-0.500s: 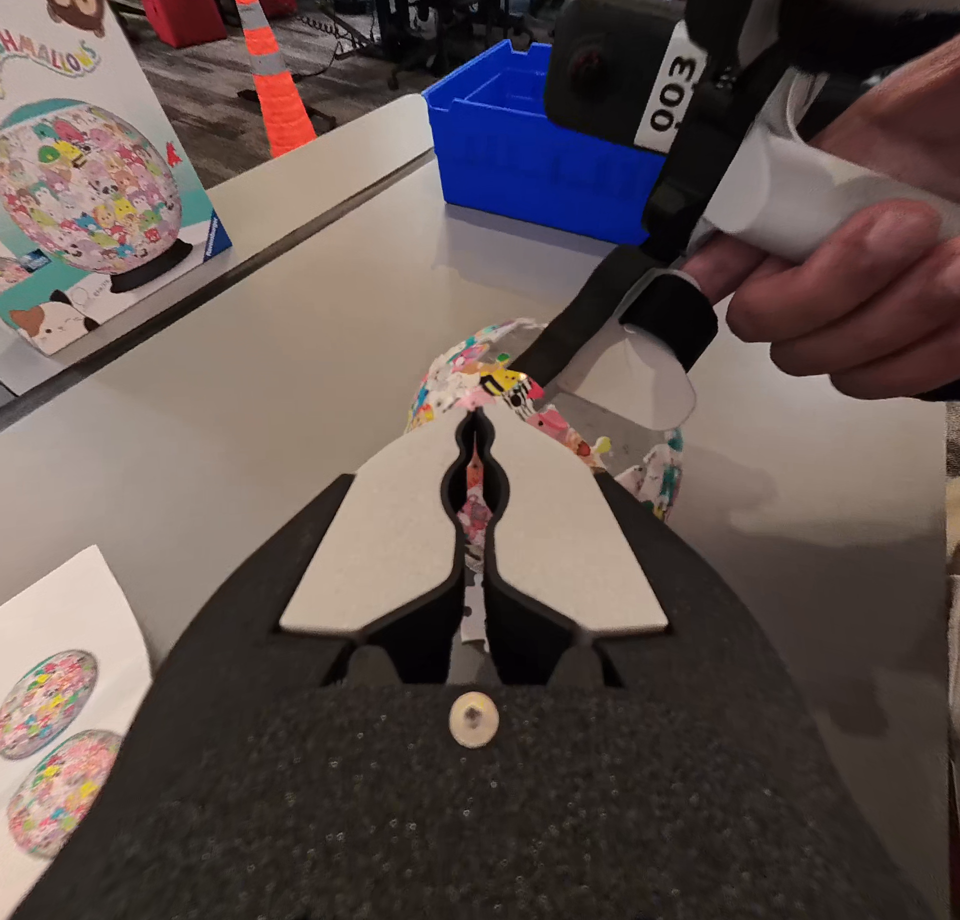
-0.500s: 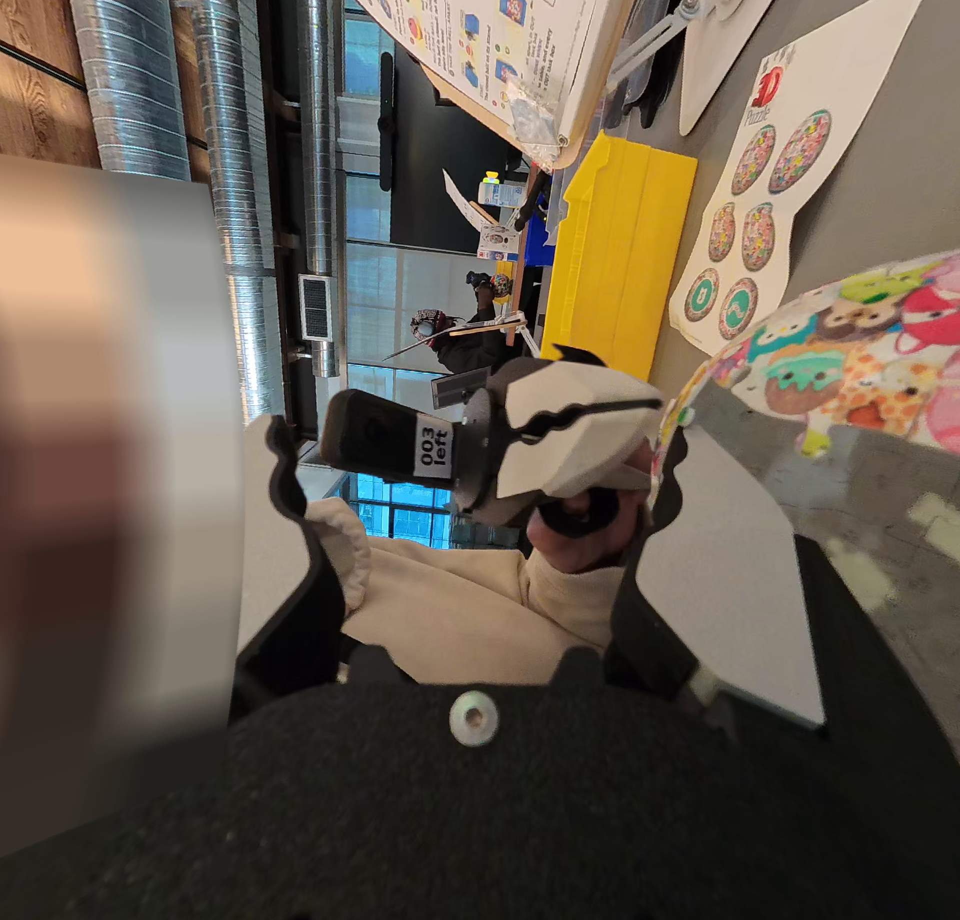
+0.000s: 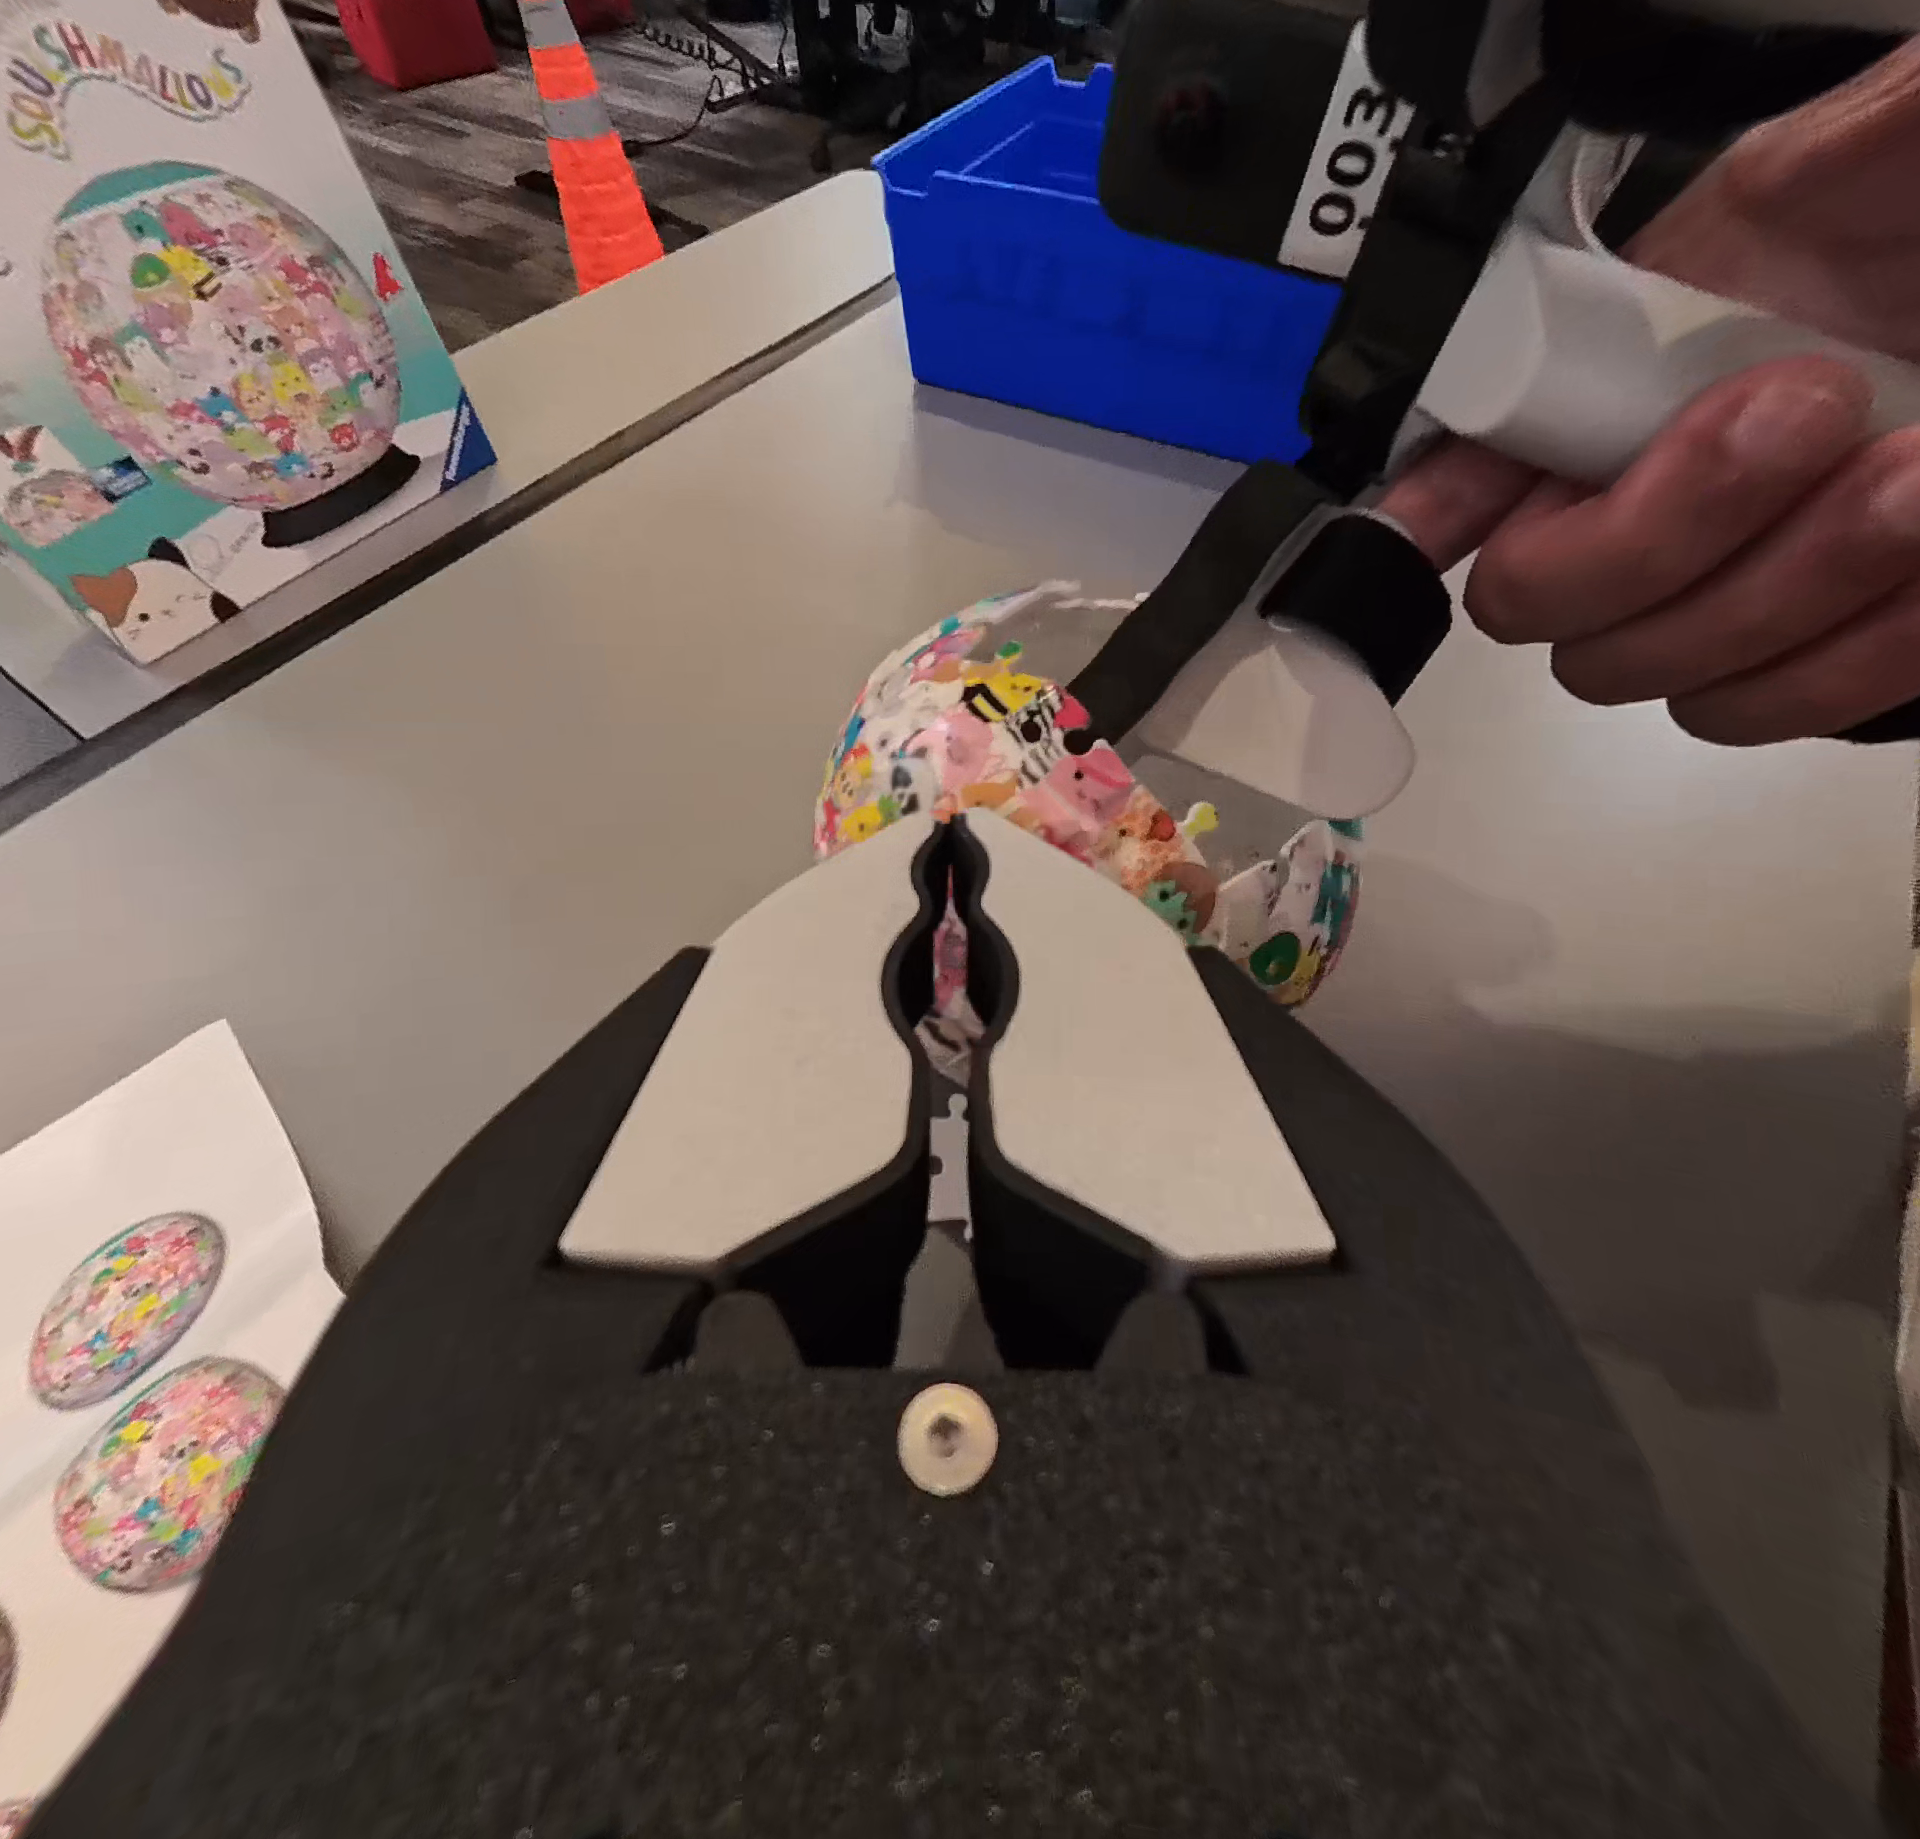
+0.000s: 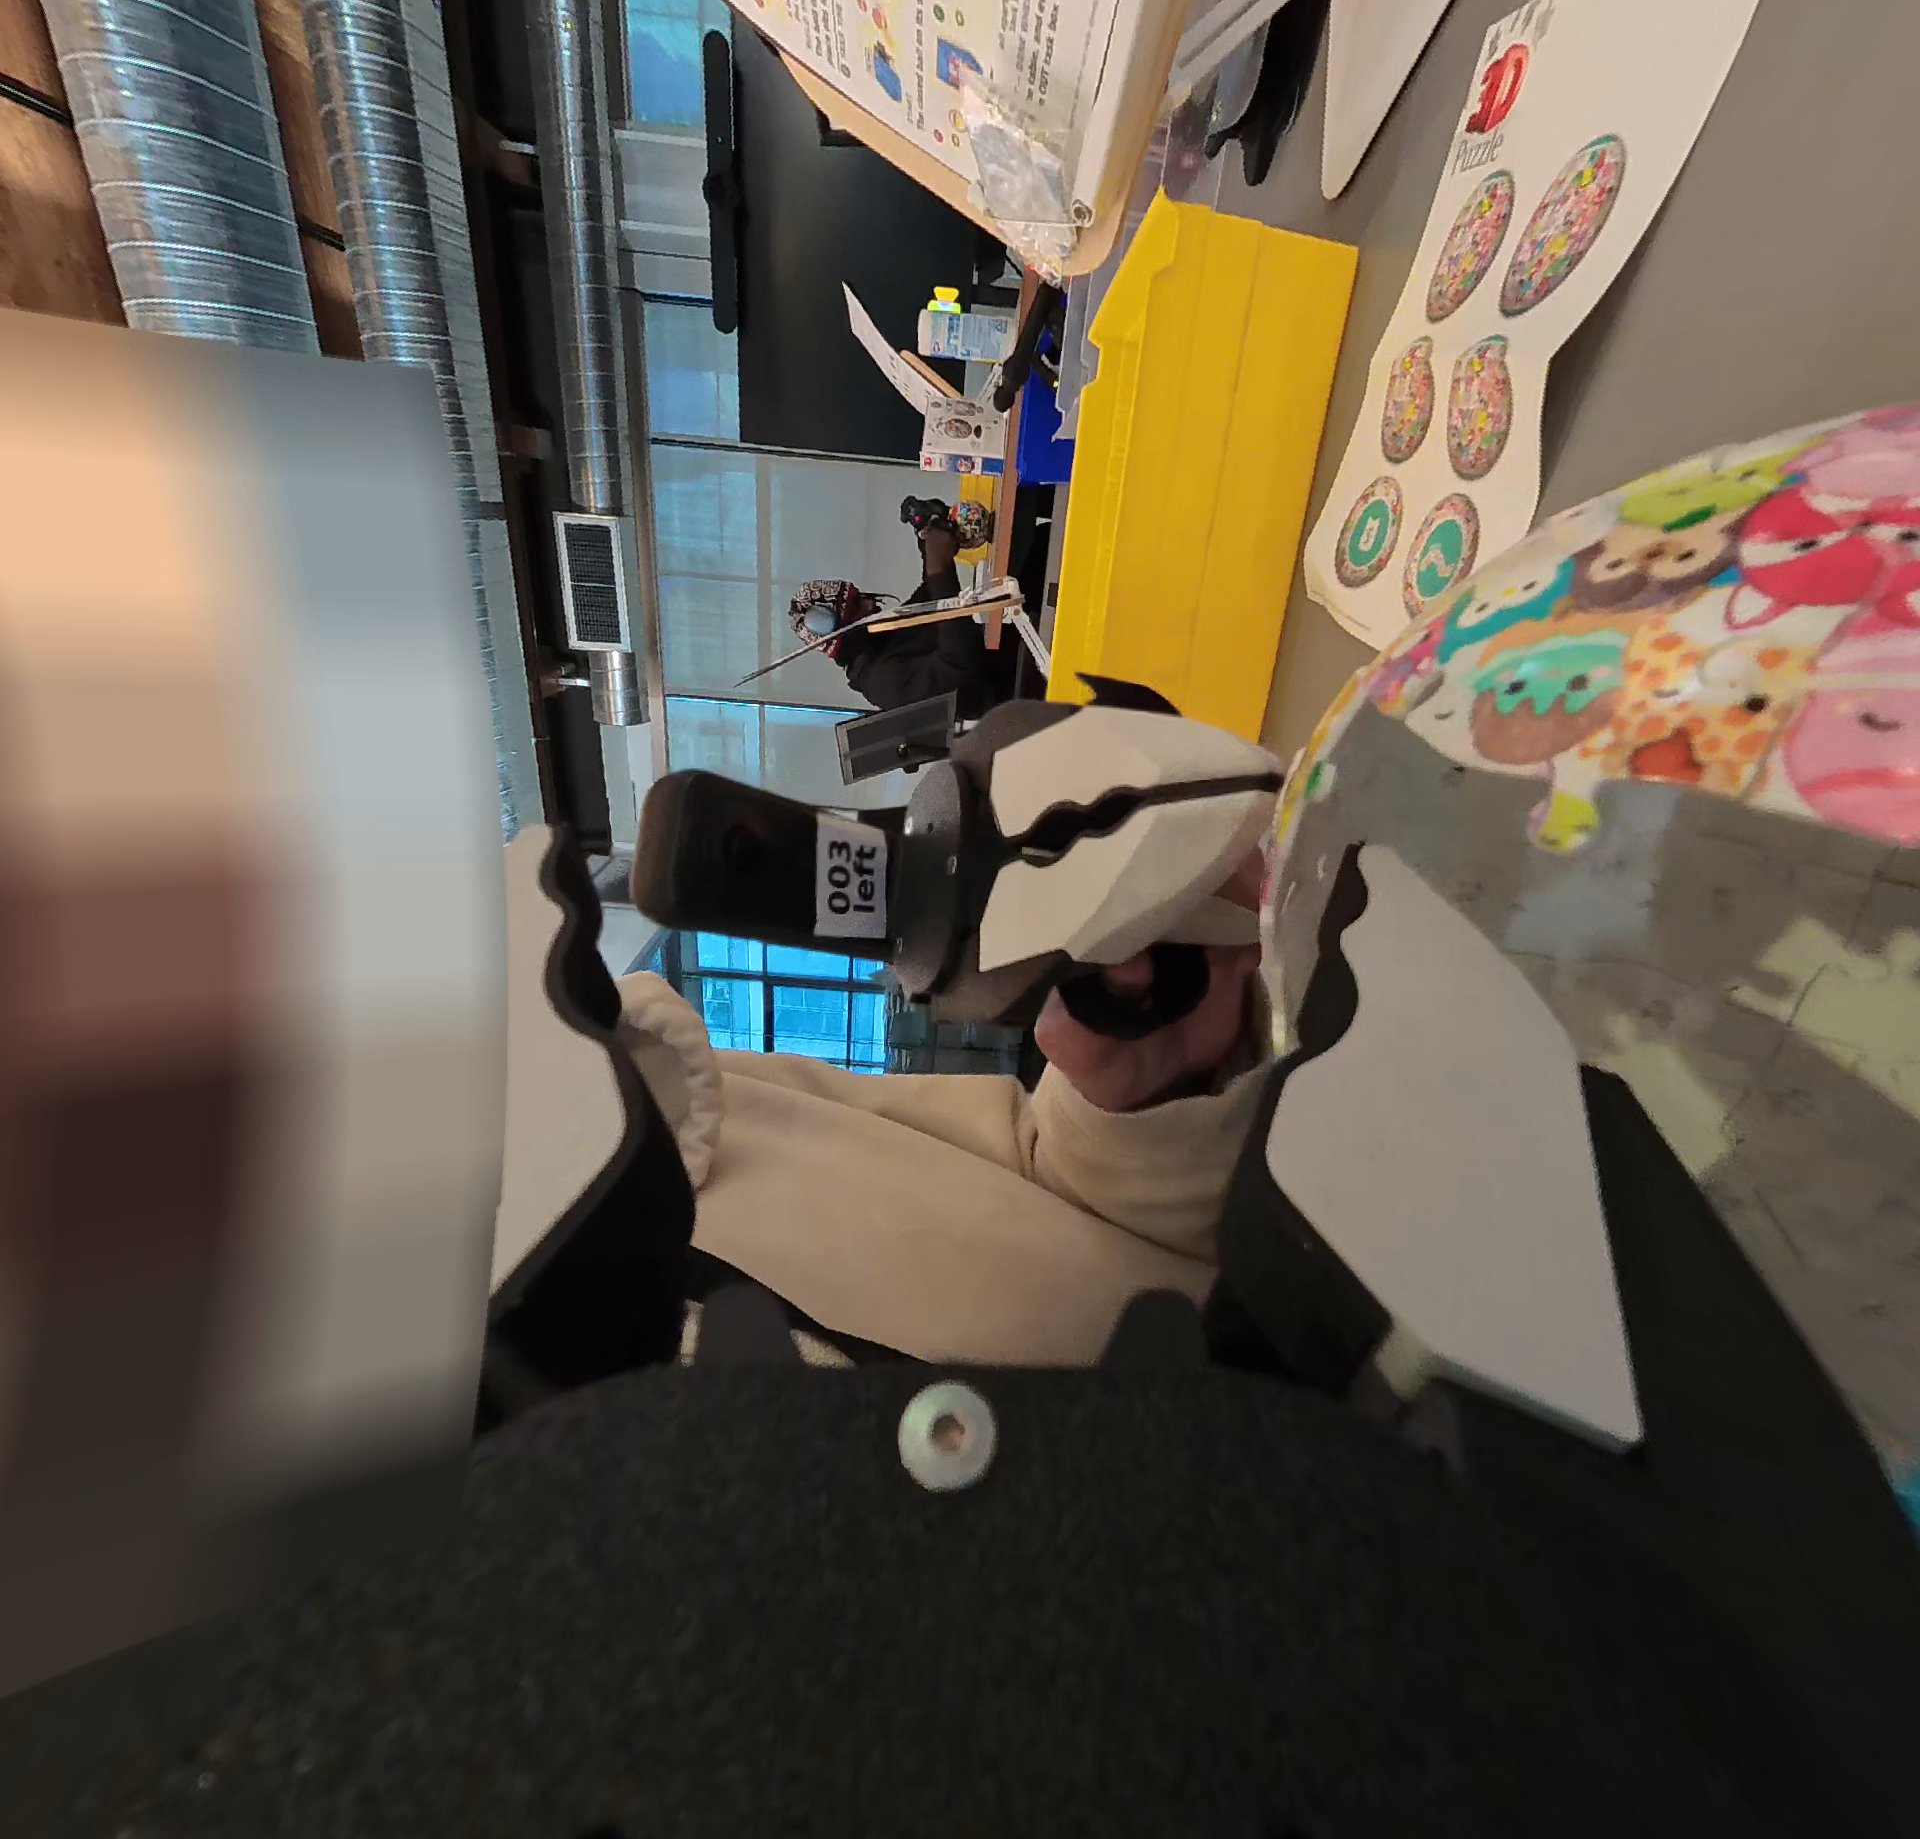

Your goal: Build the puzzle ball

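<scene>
Resting on the grey table (image 3: 623, 709), the half-built puzzle ball (image 3: 966, 750) sat as an open shell of colourful cartoon pieces, grey on the inside. Left gripper (image 3: 951, 833) was pinched nearly closed on the shell's near rim, a strip of printed pieces showing in the slit between its fingers. Right gripper (image 4: 935, 1041) stood spread wide; one finger (image 4: 1455, 1166) lay inside the shell against the grey inner wall, the other stayed outside, well clear of the ball. In the left wrist view that inner finger touched the shell's upper rim, with the person's hand (image 3: 1714, 542) on the handle. Beyond the ball was a blue bin (image 3: 1039, 314). Left of the ball, on the adjoining table, stood the puzzle box (image 3: 208, 314), with an orange cone (image 3: 582, 158) behind. Nearer than the ball, to its left, lay an instruction sheet (image 3: 135, 1322). A yellow bin (image 4: 1195, 459) was near that sheet in the right wrist view.
</scene>
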### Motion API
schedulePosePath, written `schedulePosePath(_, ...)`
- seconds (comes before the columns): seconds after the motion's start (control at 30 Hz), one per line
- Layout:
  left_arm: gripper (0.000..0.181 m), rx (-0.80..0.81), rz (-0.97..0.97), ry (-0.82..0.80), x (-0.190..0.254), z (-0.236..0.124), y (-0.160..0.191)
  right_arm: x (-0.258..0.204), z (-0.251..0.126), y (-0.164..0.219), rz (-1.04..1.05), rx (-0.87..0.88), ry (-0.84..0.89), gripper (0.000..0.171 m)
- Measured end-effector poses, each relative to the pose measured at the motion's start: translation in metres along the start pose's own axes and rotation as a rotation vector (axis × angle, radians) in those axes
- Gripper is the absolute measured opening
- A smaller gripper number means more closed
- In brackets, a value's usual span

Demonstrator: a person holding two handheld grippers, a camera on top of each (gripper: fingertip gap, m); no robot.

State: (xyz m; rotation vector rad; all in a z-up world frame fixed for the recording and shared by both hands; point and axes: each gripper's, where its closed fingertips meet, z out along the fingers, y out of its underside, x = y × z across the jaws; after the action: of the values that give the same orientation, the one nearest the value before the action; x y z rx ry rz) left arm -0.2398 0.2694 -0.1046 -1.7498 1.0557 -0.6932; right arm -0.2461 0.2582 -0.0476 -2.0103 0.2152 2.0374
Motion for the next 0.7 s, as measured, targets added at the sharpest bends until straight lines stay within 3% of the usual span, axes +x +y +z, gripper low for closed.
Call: schedulePosePath(0.7, 0.0, 0.004, -0.009, 0.033, 0.0038, 0.006, -0.001, -0.005, 0.0046, 0.001, 0.036, -0.05, -0.043, 0.128)
